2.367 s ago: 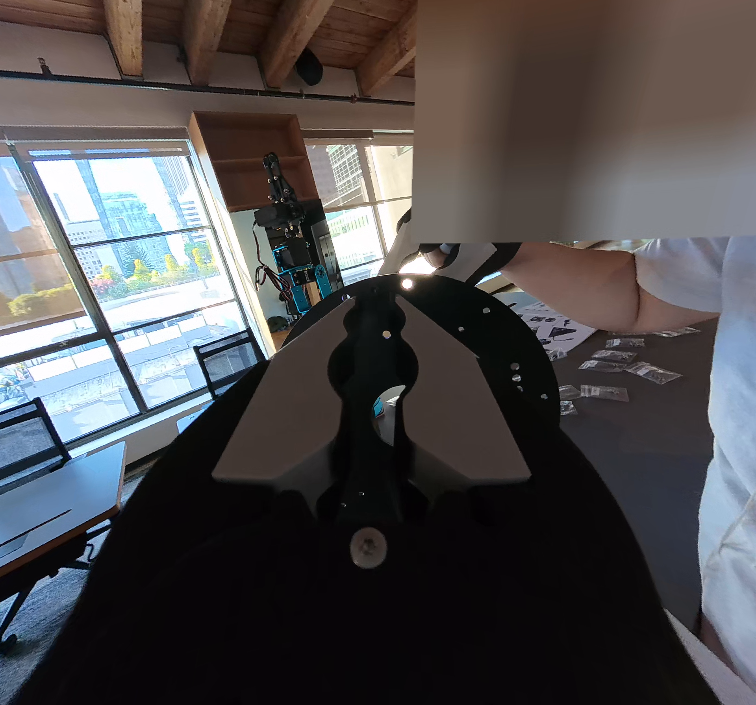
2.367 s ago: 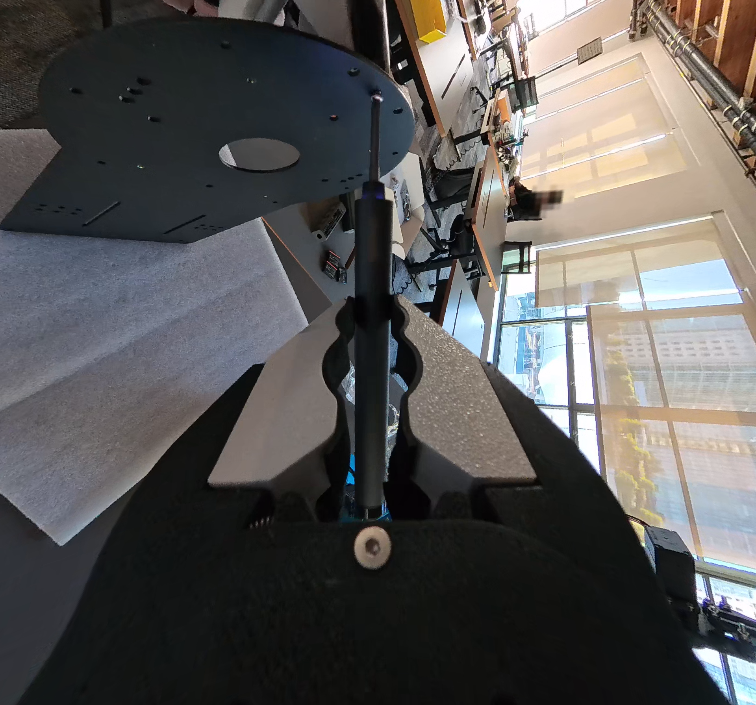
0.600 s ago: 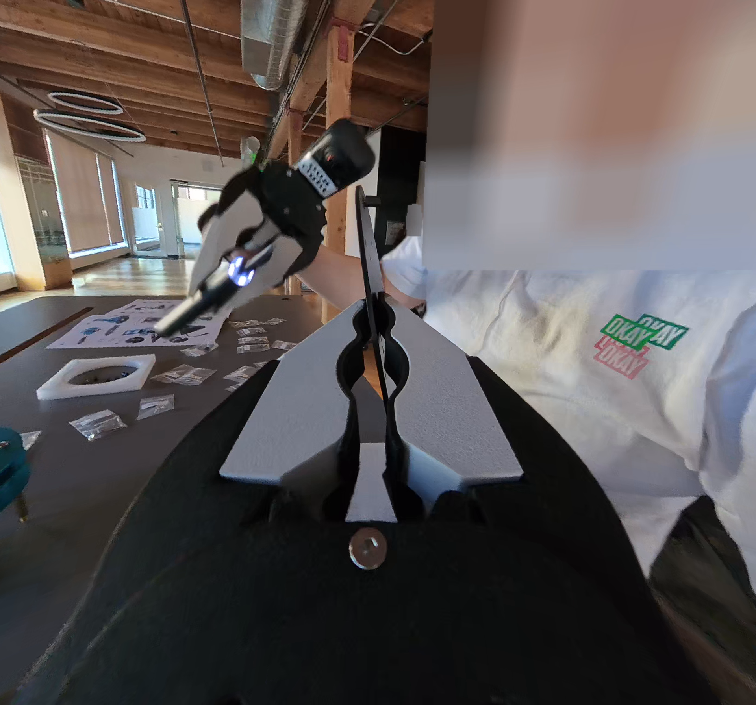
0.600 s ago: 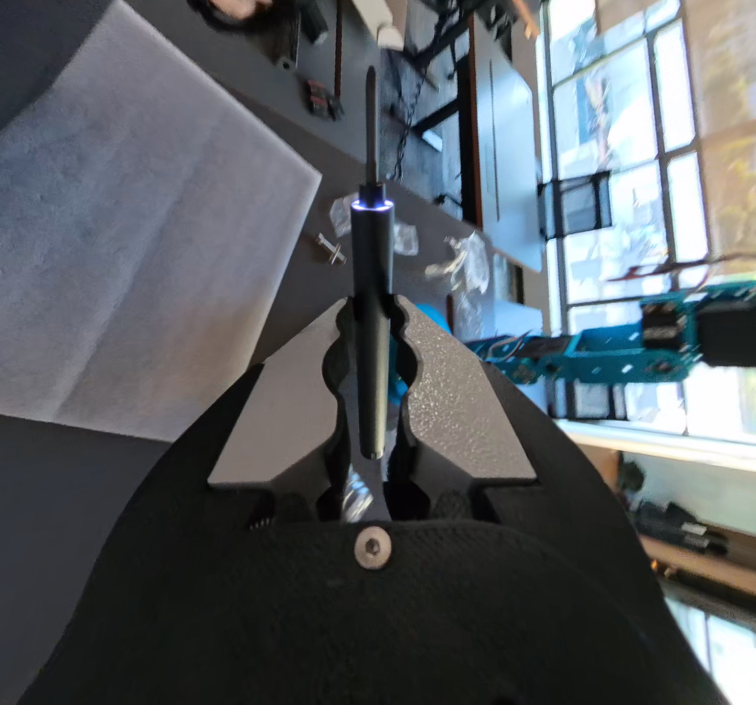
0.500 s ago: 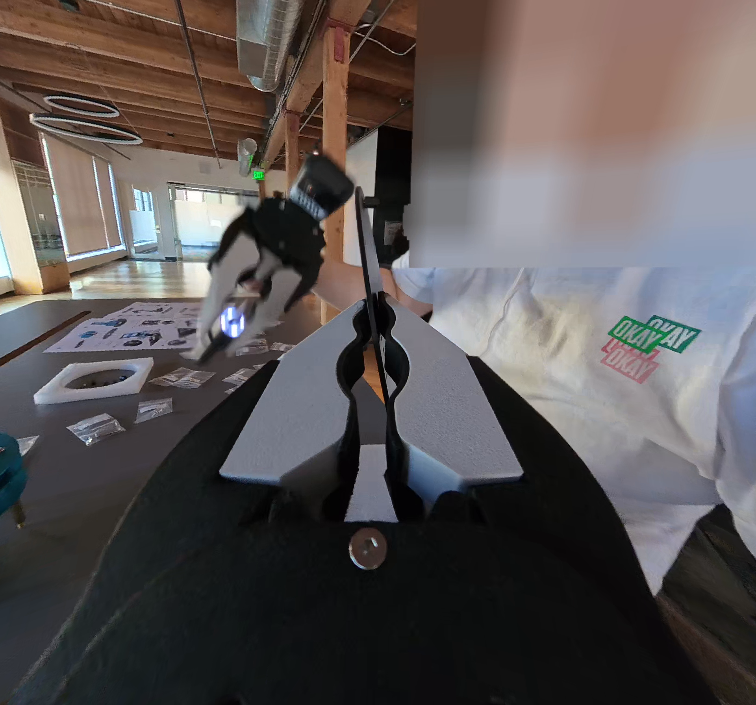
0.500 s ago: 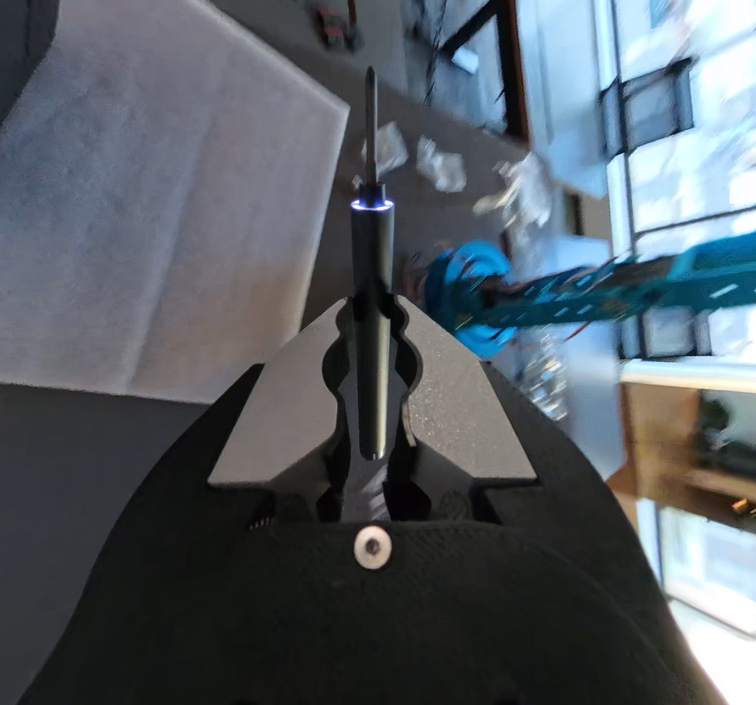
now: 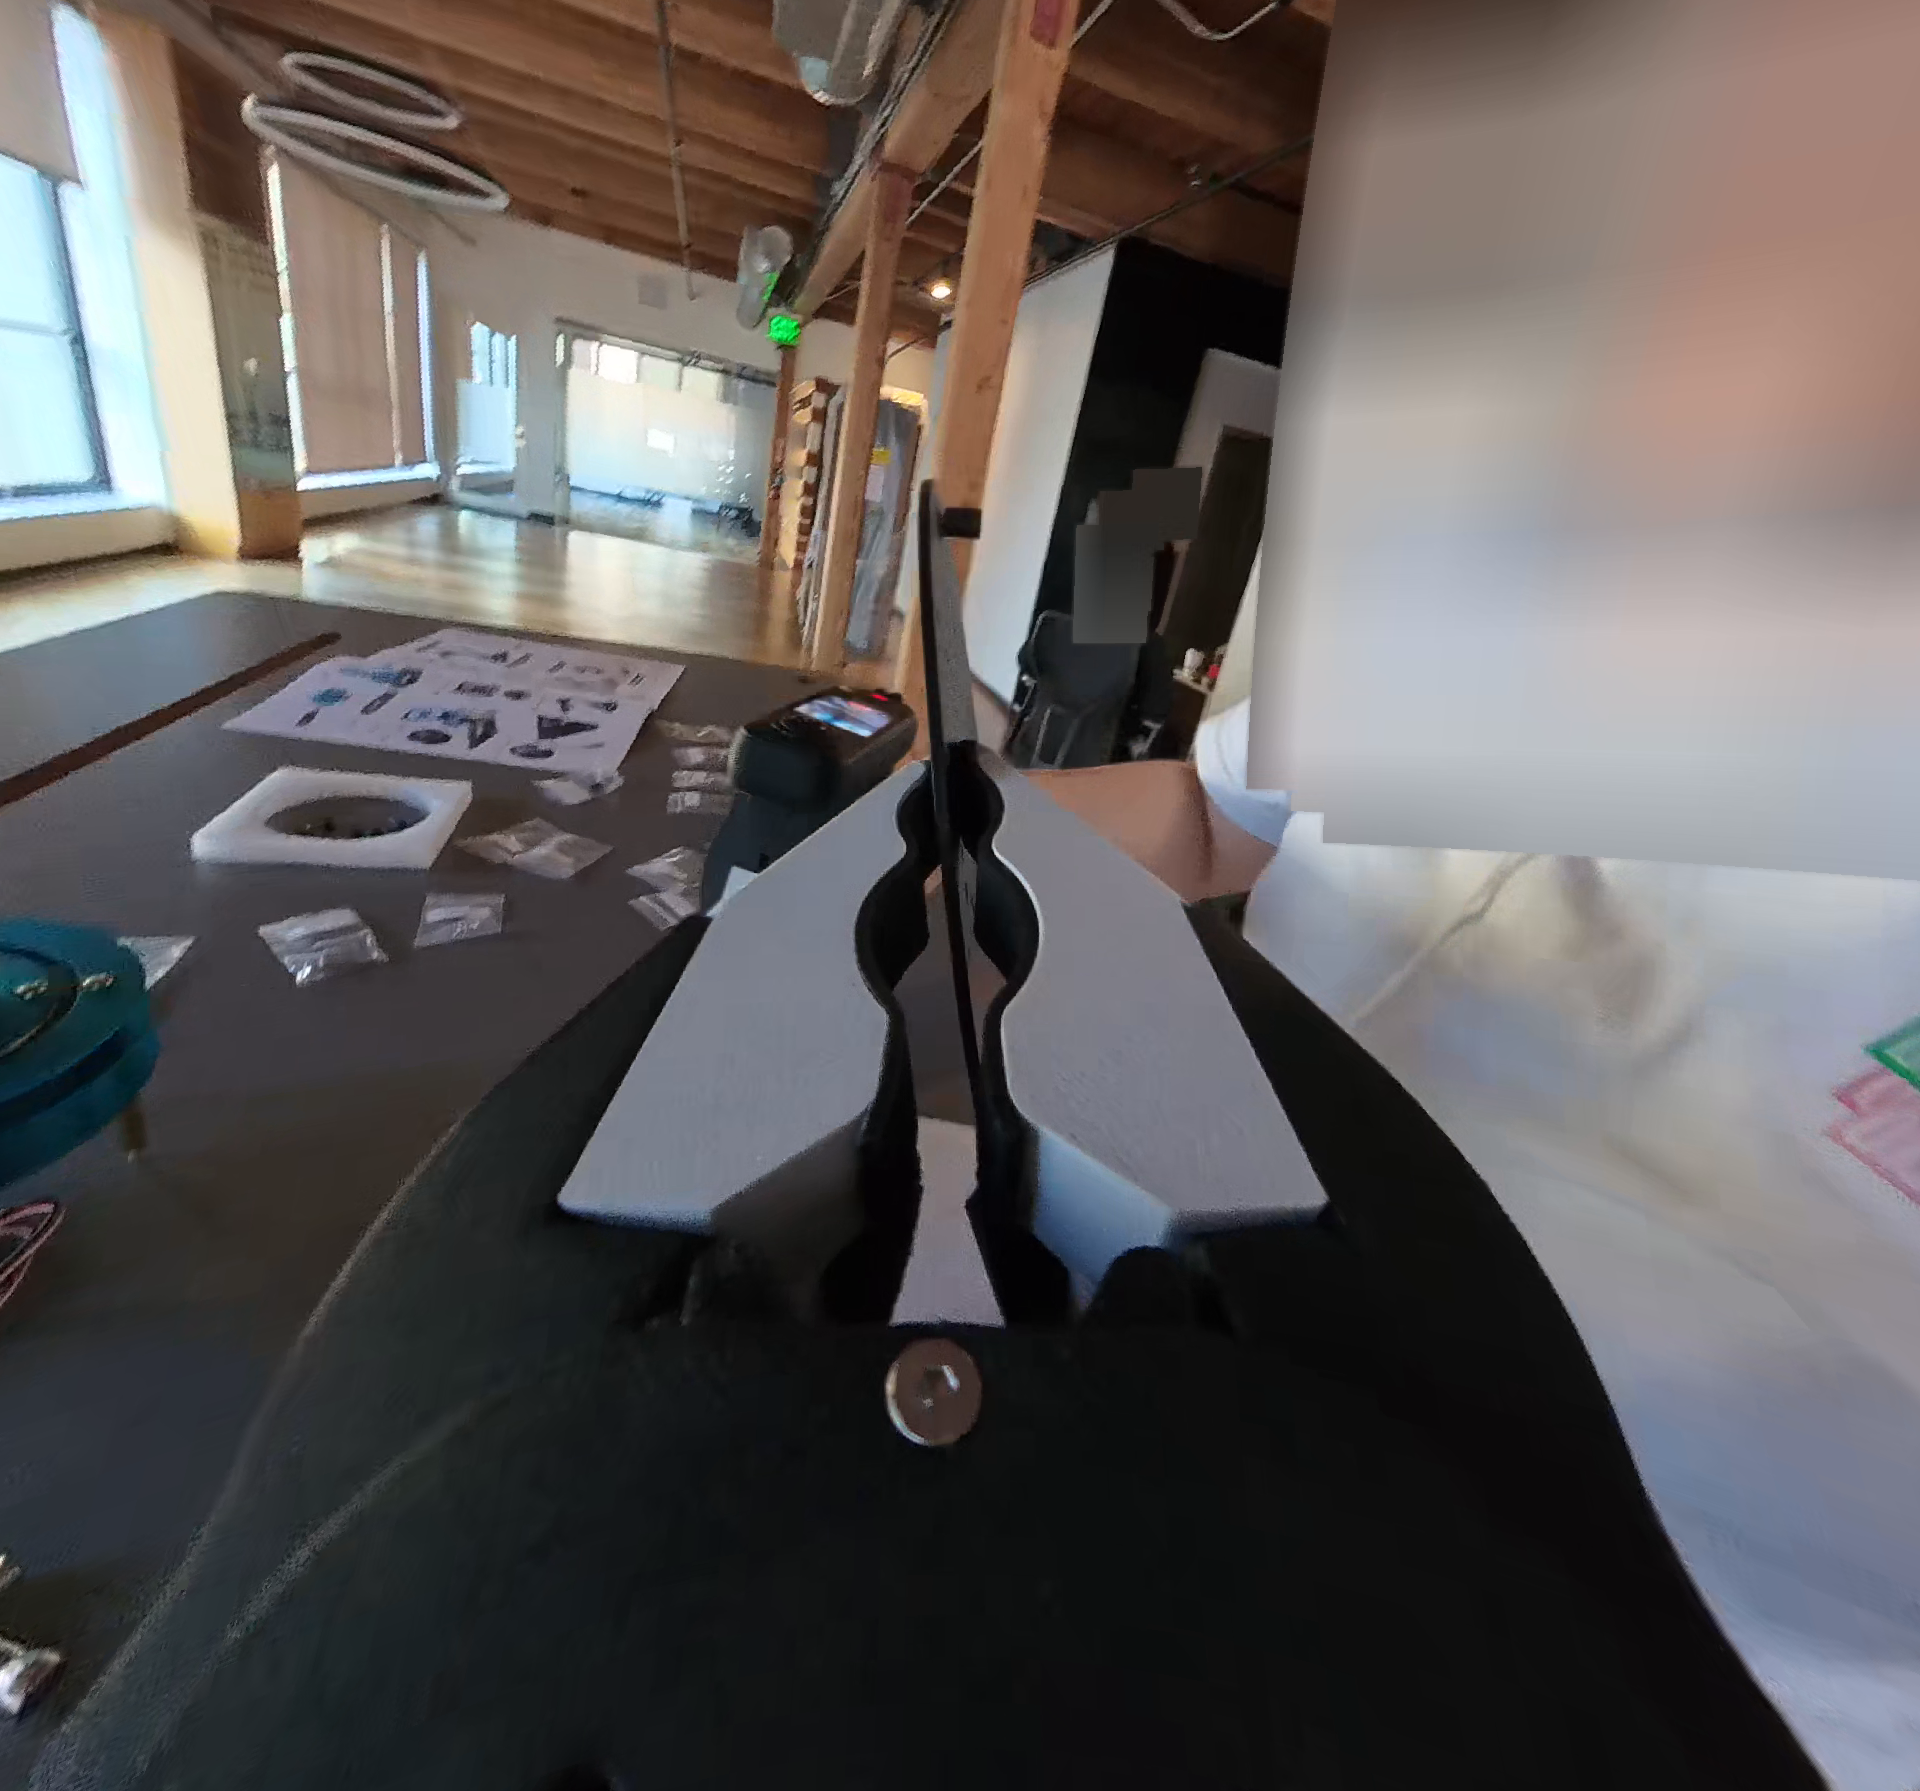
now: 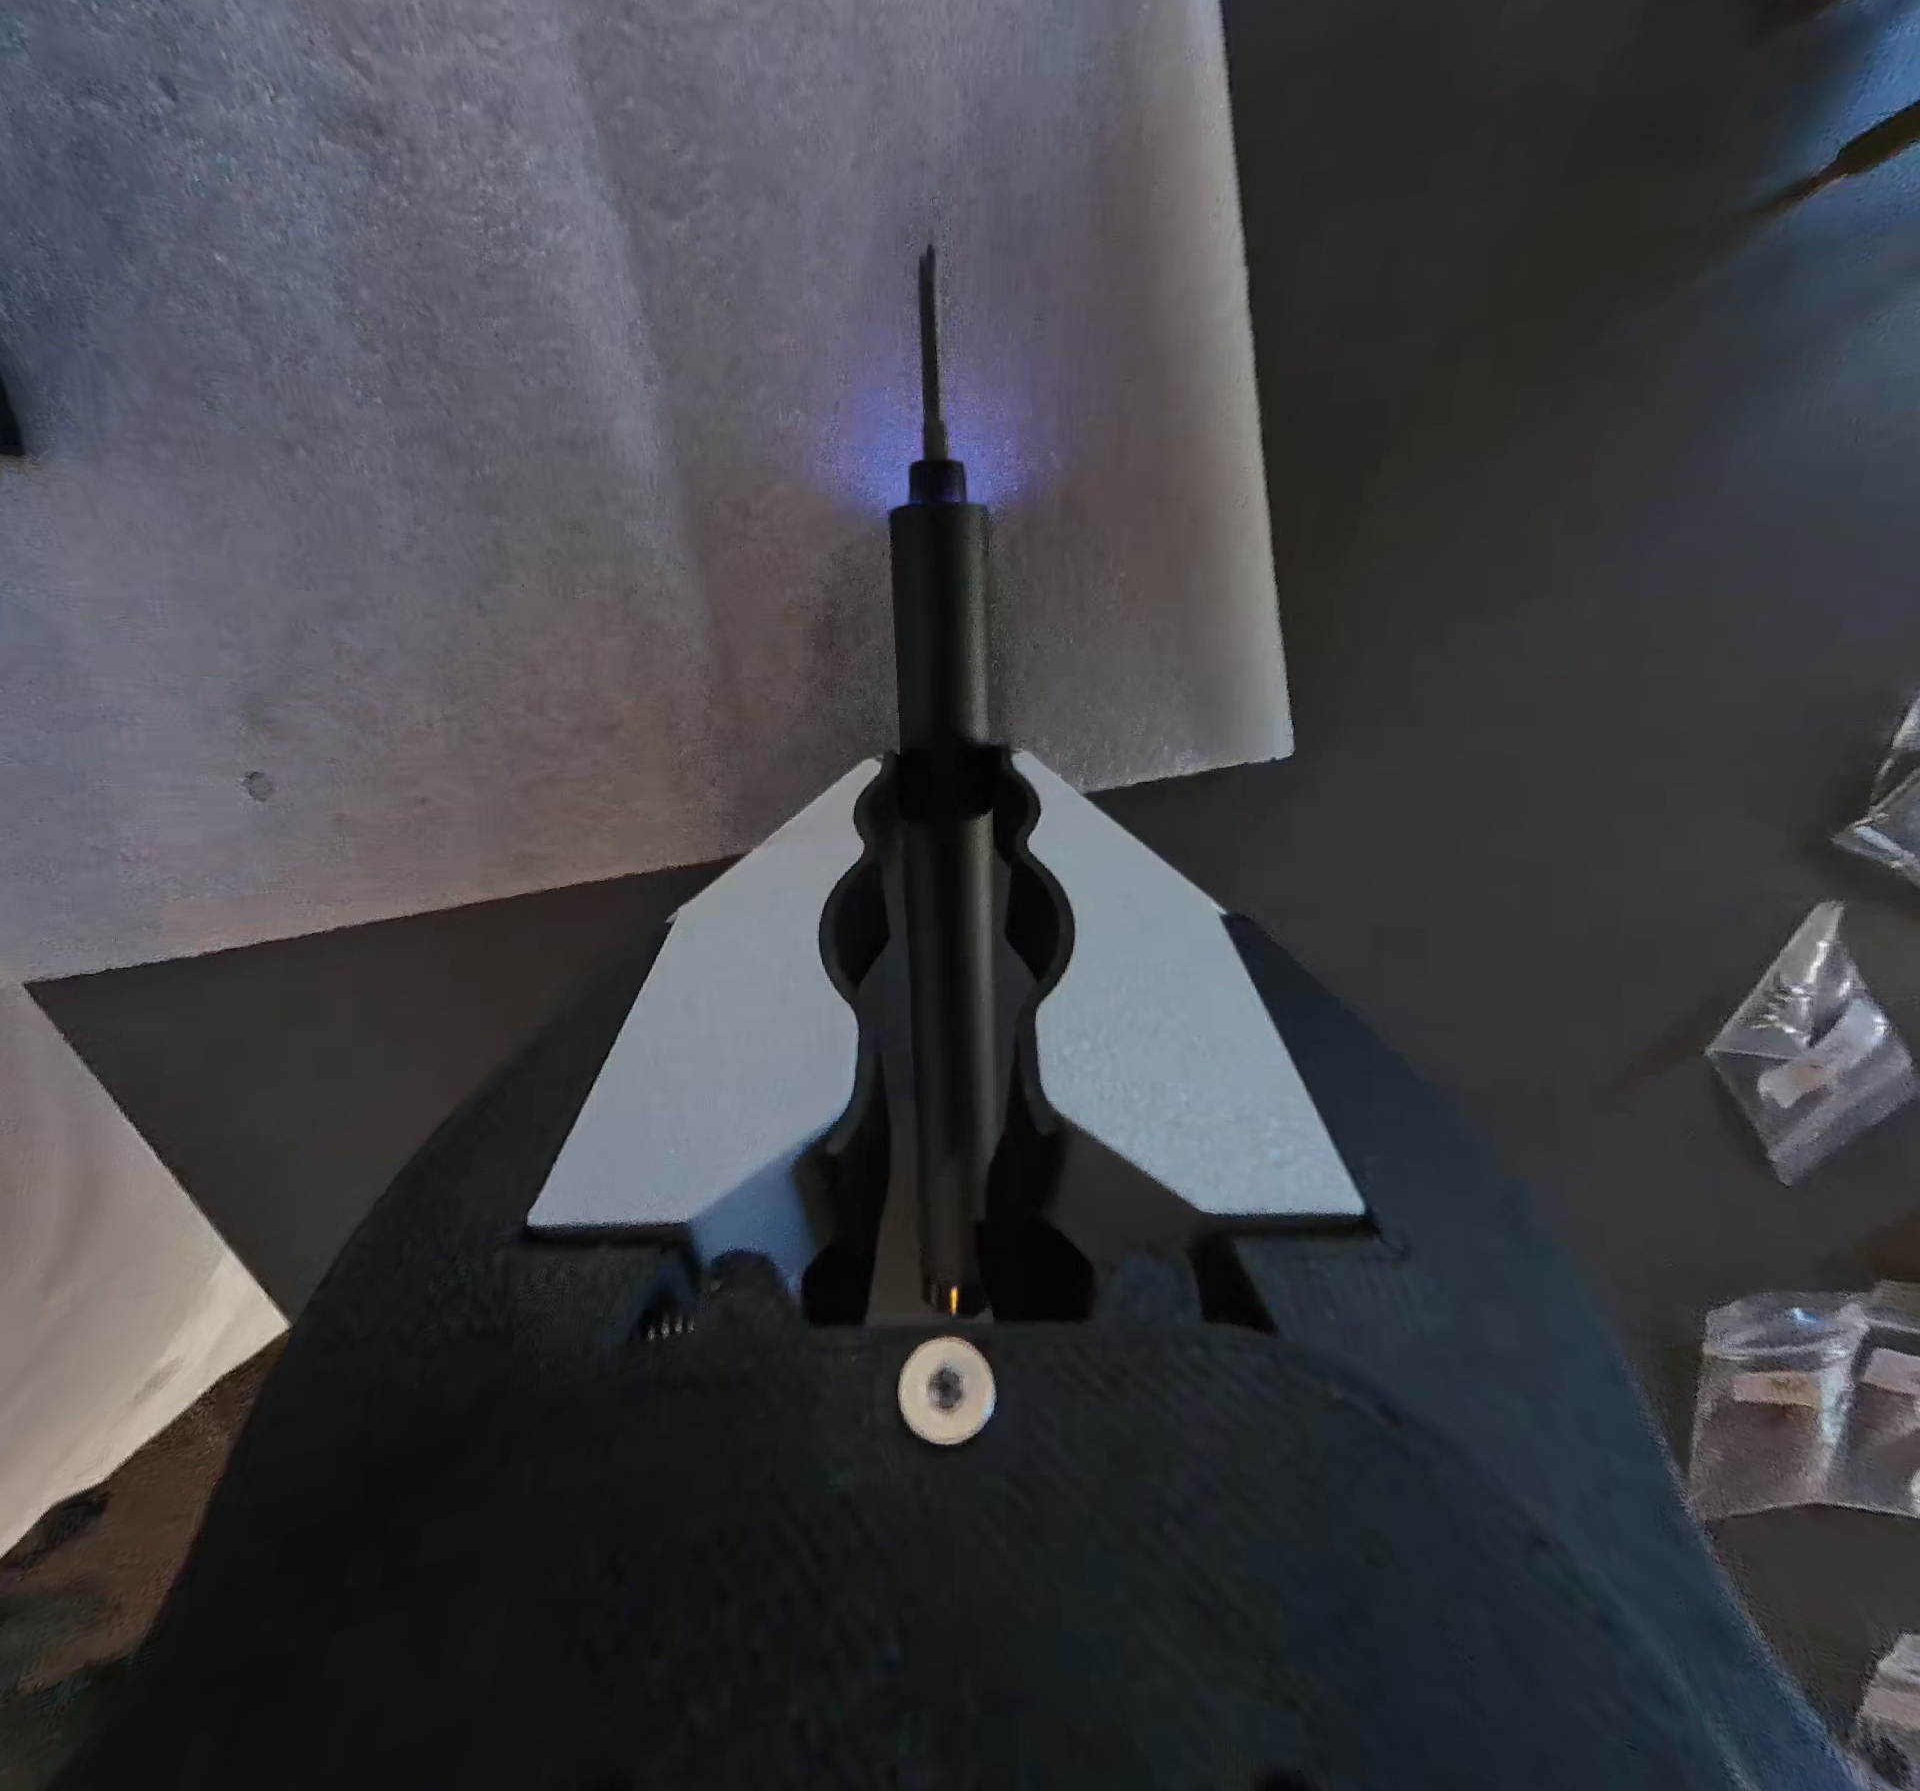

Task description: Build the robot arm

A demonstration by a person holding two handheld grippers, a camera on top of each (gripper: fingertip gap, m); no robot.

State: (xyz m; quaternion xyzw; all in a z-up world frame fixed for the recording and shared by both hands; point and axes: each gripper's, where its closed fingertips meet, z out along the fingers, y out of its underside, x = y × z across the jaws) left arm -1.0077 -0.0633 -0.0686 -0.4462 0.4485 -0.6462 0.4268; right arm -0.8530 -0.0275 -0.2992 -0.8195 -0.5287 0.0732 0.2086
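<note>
The left claw is pinching a black plate (edge-on); the right claw is pinching a lit screwdriver over grey foam.

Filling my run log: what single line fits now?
left gripper: shut on thin black plate | right gripper: shut on slim black screwdriver

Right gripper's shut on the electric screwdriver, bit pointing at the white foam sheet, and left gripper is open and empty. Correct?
Not quite. The left gripper is shut on a thin black plate, seen edge-on in the left wrist view. The right gripper does hold the screwdriver over the foam sheet.
</note>
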